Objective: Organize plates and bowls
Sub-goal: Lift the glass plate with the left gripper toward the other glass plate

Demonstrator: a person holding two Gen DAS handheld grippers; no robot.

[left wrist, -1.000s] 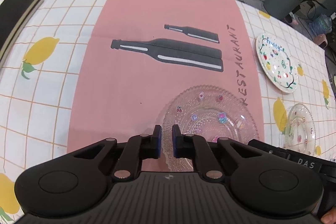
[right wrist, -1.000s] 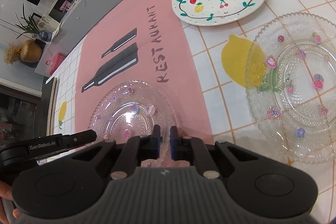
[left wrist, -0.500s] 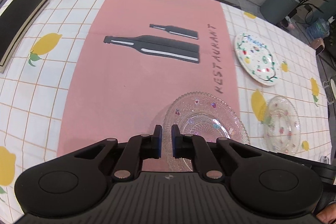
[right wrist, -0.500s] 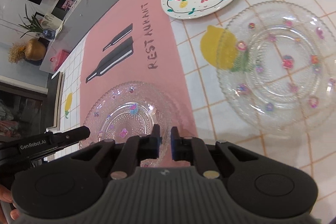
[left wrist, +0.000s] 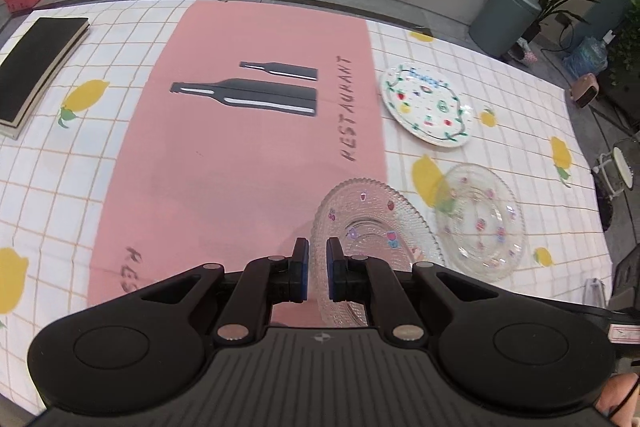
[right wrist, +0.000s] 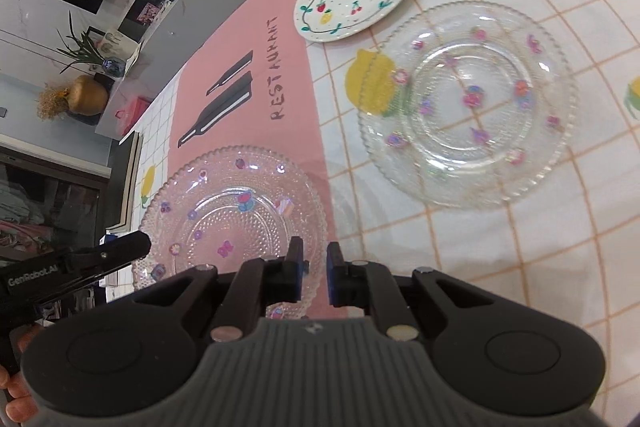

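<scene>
Both the left tongs (left wrist: 317,269) and the right tongs (right wrist: 313,273) pinch opposite rim edges of the beaded glass plate (right wrist: 232,211), raised above the tablecloth (left wrist: 120,147); another glass plate (right wrist: 468,103) lies beyond.

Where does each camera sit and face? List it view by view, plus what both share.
Left wrist: on the left gripper, angled down over the tablecloth; its jaws pinch the beaded glass plate at its rim.
Right wrist: on the right gripper, angled down; jaws on the same plate; left gripper and a hand show.
Shared: that plate, the clear glass plate, the Fruity plate.
</scene>
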